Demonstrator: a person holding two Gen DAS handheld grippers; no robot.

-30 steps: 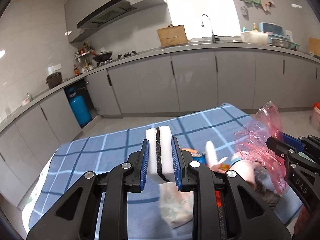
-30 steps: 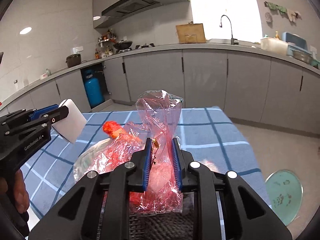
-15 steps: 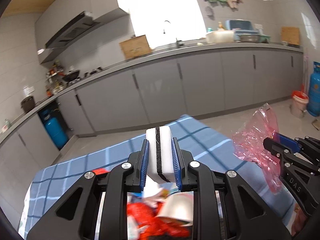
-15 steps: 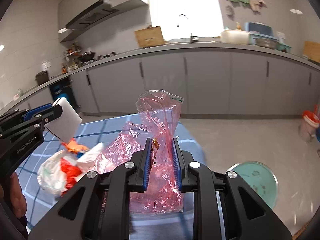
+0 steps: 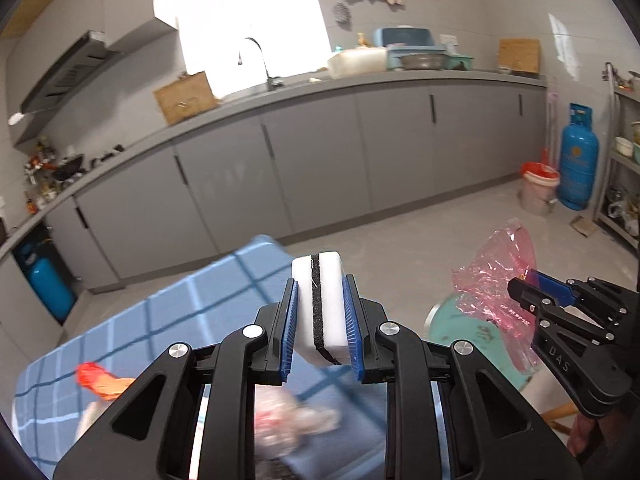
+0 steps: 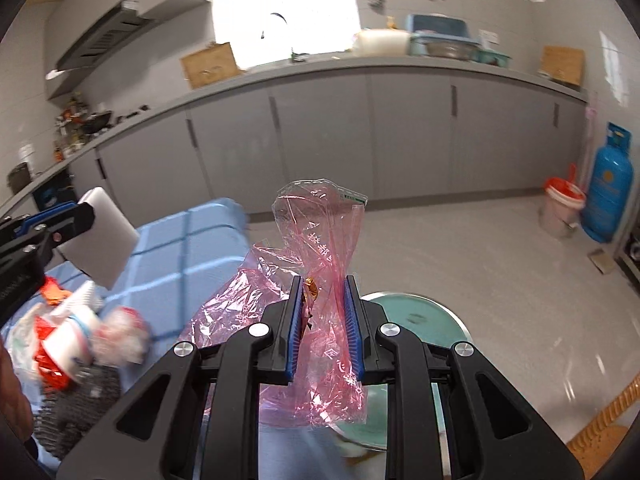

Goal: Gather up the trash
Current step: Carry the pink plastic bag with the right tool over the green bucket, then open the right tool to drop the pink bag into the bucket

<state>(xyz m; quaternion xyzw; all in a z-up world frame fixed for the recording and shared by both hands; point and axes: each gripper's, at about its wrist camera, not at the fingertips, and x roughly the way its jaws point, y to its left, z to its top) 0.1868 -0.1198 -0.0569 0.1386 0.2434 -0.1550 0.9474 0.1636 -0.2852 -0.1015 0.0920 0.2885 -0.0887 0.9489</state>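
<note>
My left gripper [image 5: 320, 320] is shut on a white sponge [image 5: 318, 308] with a black middle layer, held above the blue checked tablecloth [image 5: 192, 312]; the sponge also shows in the right wrist view [image 6: 102, 248]. My right gripper [image 6: 324, 320] is shut on a crumpled pink plastic bag [image 6: 320, 248], which also shows in the left wrist view [image 5: 496, 280]. Loose trash lies on the table: a paper cup and red and white wrappers [image 6: 76, 336], an orange-red wrapper [image 5: 100, 380], and a dark mesh piece [image 6: 76, 408].
A round green stool [image 6: 416, 320] stands on the floor right of the table, under the bag. Grey kitchen cabinets [image 5: 320, 168] run along the back. A blue gas cylinder [image 6: 610, 184] and a white bucket with red lid [image 6: 562, 208] stand at the right.
Both views have swung to the right, off the table towards the floor and the green stool. The trash heap now sits lower and further left. Both grippers keep their hold.
</note>
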